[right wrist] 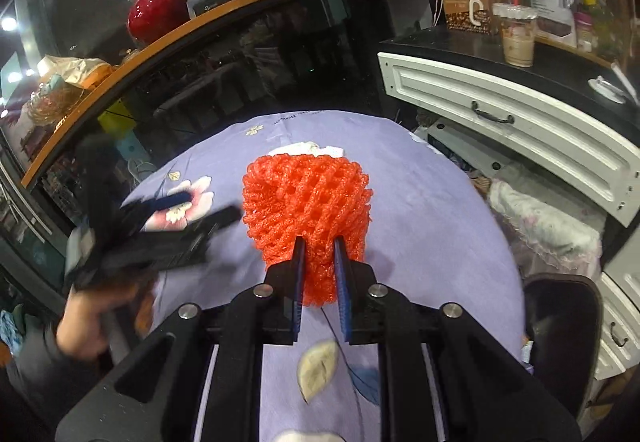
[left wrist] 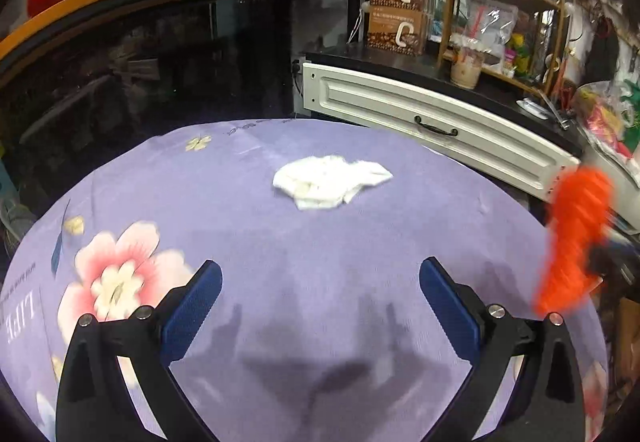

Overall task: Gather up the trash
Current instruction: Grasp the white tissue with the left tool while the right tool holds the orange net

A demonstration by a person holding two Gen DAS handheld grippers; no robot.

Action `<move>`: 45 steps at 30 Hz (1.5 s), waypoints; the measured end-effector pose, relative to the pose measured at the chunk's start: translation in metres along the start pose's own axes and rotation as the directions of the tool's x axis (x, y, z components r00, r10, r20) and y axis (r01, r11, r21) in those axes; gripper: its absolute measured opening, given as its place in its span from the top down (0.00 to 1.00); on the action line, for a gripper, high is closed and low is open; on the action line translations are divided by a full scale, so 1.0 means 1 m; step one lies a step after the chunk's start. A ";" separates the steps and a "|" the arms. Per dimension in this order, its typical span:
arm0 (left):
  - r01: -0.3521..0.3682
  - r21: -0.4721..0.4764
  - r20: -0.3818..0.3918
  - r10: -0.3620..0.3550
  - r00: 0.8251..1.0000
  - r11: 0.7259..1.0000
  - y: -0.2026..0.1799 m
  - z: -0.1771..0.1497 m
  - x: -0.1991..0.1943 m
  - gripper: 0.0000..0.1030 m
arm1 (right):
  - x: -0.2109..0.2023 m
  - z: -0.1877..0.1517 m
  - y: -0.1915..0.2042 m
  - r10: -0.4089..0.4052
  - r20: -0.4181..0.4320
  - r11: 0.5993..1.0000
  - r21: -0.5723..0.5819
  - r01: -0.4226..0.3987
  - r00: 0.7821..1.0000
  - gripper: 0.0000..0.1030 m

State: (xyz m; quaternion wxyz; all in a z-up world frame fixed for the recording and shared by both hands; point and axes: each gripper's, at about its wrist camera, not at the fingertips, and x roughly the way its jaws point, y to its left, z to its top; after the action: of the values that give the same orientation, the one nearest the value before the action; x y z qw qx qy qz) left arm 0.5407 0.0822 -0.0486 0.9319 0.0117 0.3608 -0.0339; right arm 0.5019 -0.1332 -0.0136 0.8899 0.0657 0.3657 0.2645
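Note:
An orange foam fruit net is pinched at its lower end between the pads of my right gripper, which is shut on it and holds it above the purple flowered tablecloth. The same net shows blurred at the right edge of the left wrist view. A crumpled white tissue lies on the cloth ahead of my left gripper, whose blue pads stand wide apart with nothing between them. The tissue's edge peeks out behind the net. My left gripper appears blurred at the left of the right wrist view.
A white drawer unit with a dark top borders the table on the right. A dark glass cabinet with a wooden rim stands behind it. A dark bin sits at the table's right side. A hand holds the left gripper.

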 end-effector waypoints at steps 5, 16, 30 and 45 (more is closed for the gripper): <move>-0.018 0.022 -0.071 0.019 0.997 1.000 -0.008 0.030 0.038 0.05 | -0.024 -0.017 -0.003 0.007 0.021 1.000 -0.022 -0.006 1.000 0.85; -0.038 0.078 -0.156 0.050 0.987 0.996 -0.012 0.055 0.094 0.11 | -0.059 -0.055 -0.001 0.008 0.045 0.999 -0.052 -0.006 0.999 0.85; -0.049 0.030 -0.149 0.053 0.987 0.998 -0.009 0.050 0.105 0.80 | -0.087 -0.077 -0.017 -0.026 0.091 0.999 0.038 0.023 0.996 0.85; 0.072 0.017 -0.009 -0.072 0.997 0.997 -0.027 0.008 0.008 0.84 | -0.106 -0.100 -0.011 -0.041 0.127 0.997 0.066 0.033 0.991 0.85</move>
State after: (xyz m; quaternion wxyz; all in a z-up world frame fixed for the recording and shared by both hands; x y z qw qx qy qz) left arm 0.5504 0.0542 -0.0482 0.9284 0.0068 0.3647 -0.0704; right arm 0.3750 -0.2056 -0.0246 0.9139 0.1043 0.3170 0.2313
